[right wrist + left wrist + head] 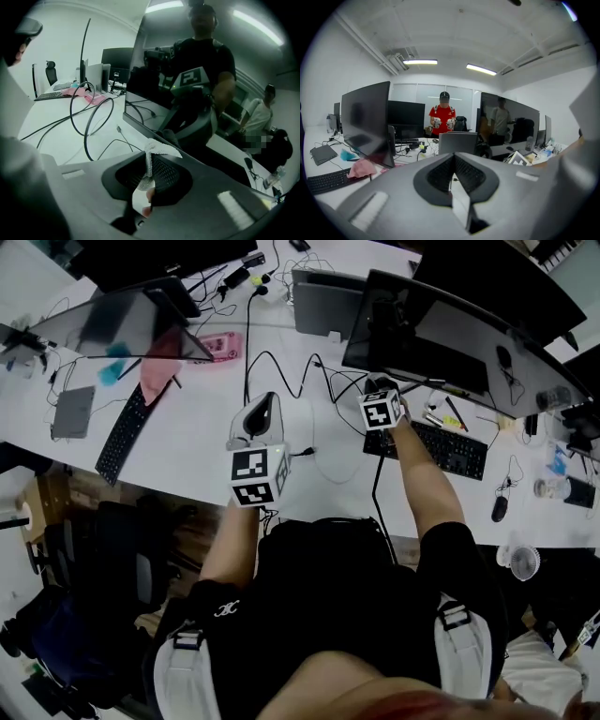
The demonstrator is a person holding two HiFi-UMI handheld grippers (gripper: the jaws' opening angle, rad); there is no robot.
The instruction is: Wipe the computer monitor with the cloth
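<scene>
A wide curved black monitor [450,334] stands at the right of the white desk [206,427]. My right gripper [380,386] is held just under its lower left edge. In the right gripper view the jaws of this gripper [149,165] are shut on a white mesh cloth [159,150]. The cloth's free end pokes up close to the bottom of the dark screen [187,79], which mirrors the gripper; I cannot tell whether it touches the screen. My left gripper [264,399] hovers over the middle of the desk, away from the monitor. Its jaws [452,177] are shut with nothing between them.
A black keyboard [441,448] lies below the monitor, a mouse [500,508] to its right. Black cables [300,371] loop across the desk. At the left are a second monitor [122,324], a pink cloth [159,367] and another keyboard [122,432]. A person in red [443,117] stands beyond.
</scene>
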